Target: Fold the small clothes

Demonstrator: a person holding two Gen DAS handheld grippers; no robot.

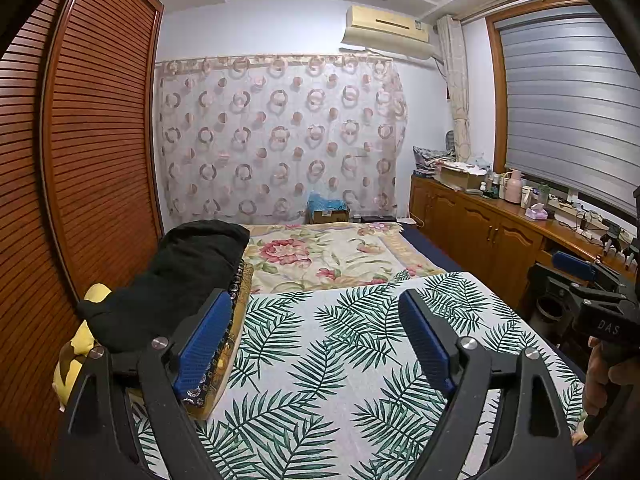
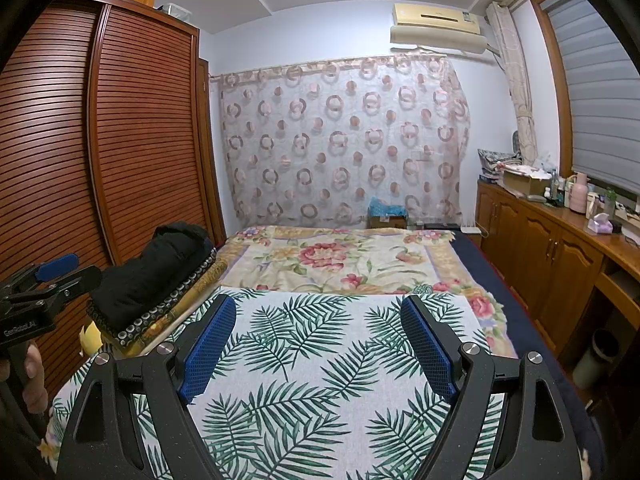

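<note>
Both the left gripper (image 1: 316,344) and right gripper (image 2: 318,348) hover empty, fingers apart, over the white palm-leaf-print cloth (image 2: 320,360) at lower centre; we'd take the rolled black garment (image 1: 180,276) at left frame by one edge.

A leaf-print cloth (image 2: 320,360) lies on the bed (image 2: 532,320), a bundle (image 2: 156,272) left of it, cabinets (image 2: 560,256) right
</note>
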